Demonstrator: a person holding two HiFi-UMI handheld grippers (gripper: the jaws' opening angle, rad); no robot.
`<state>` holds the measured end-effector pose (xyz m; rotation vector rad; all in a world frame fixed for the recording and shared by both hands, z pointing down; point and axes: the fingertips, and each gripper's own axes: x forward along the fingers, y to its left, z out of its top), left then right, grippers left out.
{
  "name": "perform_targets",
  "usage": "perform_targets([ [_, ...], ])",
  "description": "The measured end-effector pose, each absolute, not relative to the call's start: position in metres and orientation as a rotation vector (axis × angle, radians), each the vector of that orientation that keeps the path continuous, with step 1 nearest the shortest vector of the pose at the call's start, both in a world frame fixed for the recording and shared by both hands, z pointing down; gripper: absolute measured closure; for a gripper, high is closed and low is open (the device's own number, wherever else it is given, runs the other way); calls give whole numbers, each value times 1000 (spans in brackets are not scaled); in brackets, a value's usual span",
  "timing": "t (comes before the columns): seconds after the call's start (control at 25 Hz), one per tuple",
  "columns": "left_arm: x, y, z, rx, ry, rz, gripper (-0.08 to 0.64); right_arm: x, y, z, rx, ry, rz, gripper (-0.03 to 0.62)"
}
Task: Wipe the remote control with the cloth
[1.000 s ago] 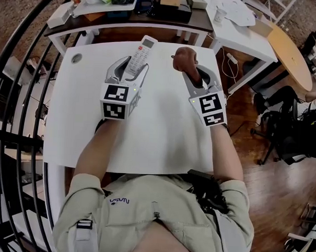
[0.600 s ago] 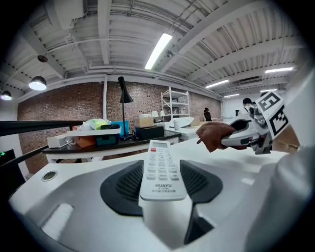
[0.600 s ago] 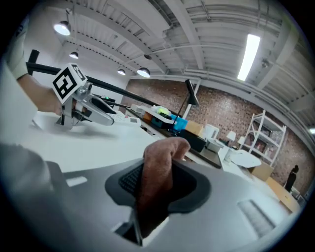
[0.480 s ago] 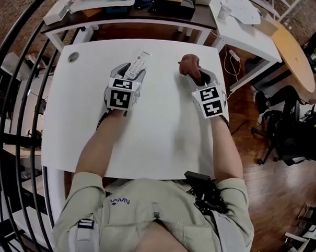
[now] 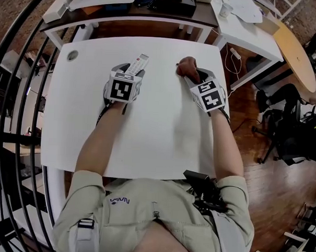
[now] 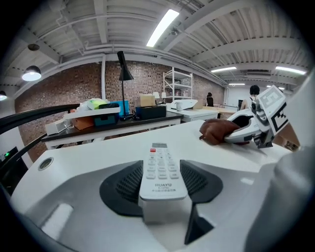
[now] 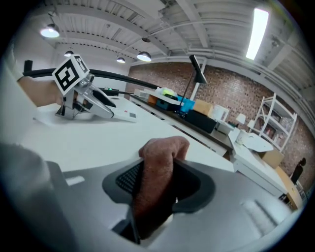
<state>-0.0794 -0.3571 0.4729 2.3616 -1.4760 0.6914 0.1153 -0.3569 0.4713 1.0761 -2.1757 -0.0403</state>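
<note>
A white remote control [image 5: 137, 64] lies lengthwise between the jaws of my left gripper [image 5: 130, 70], buttons up, low over the white table [image 5: 157, 133]. In the left gripper view the remote control [image 6: 161, 170] sits pinched between both black pads, so the left gripper [image 6: 161, 184] is shut on it. A brown cloth [image 5: 188, 67] is bunched at the tip of my right gripper [image 5: 194, 76]. In the right gripper view the cloth [image 7: 156, 172] leans on the left pad, with a dark gap to the right pad. The right gripper [image 7: 160, 186] has just been opening, with the cloth still between its jaws.
A dark desk [image 5: 126, 14] with a lamp, boxes and trays stands behind the table's far edge. A round grommet [image 5: 72, 55] is set in the far left corner. A white side table [image 5: 241, 22] and a round wooden table [image 5: 294, 55] stand to the right.
Both grippers have come down toward the table, carrying the remote control and the cloth. The cloth now rests low at the table surface.
</note>
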Motion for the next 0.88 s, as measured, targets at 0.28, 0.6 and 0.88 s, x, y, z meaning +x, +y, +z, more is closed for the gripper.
perform_targets([
  [0.28, -82, -346, 464, 2392, -1505, 688, 284, 127, -346, 444, 1222, -2213, -55, 328],
  [0.6, -78, -227, 342, 2701, -1730, 236, 439, 96, -212, 320, 1424, -2467, -363, 588],
  [0.88, -62, -103, 303, 2791, -1763, 71, 535, 86, -104, 300, 1516, -2524, -394, 588],
])
